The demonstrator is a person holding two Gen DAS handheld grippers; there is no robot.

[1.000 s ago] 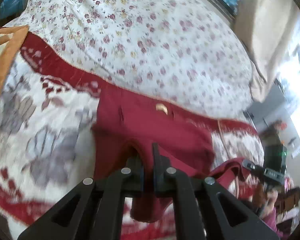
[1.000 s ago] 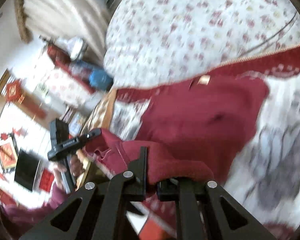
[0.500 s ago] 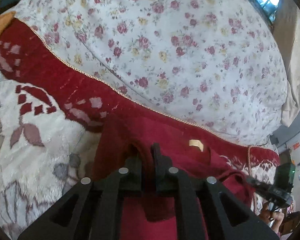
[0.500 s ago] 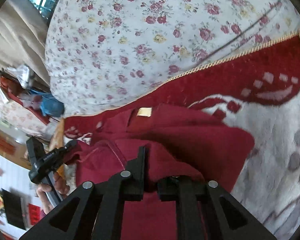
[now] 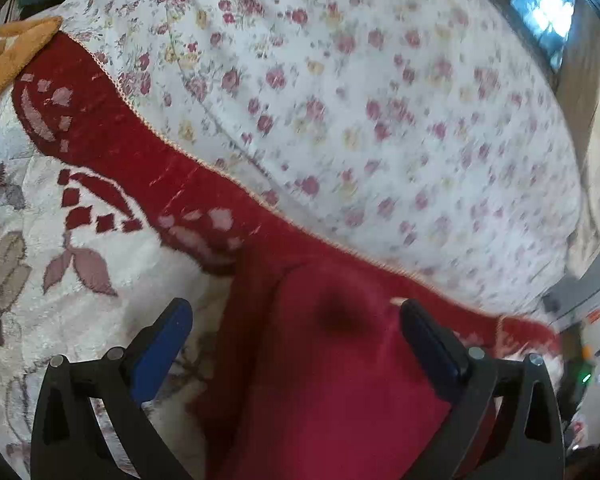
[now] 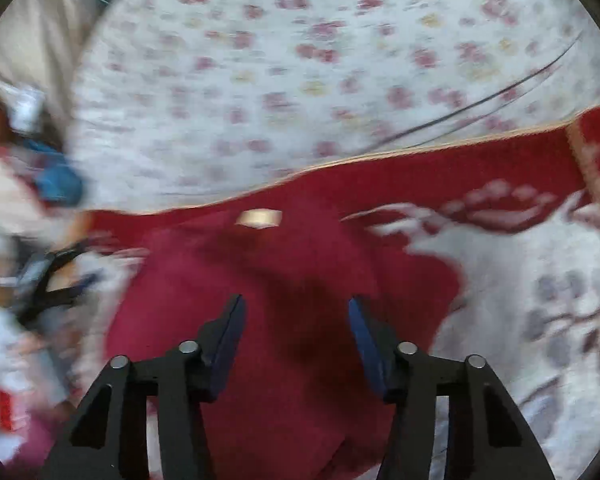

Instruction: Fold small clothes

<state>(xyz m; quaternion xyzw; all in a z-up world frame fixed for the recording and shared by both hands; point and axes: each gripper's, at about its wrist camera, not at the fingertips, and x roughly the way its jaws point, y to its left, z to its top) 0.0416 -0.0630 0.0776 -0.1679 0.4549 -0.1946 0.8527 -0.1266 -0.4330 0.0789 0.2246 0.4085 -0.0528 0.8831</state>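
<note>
support surface: bed covered by white floral sheet (image 5: 380,92). over its near part lies a plush blanket (image 5: 60,300), cream with grey-mauve leaf motifs and a red border with gold piping. a dark red garment (image 6: 284,312) lies flat on the blanket, small tan label (image 6: 259,217) near the border. orange cloth (image 5: 8,56) at far left edge
</note>
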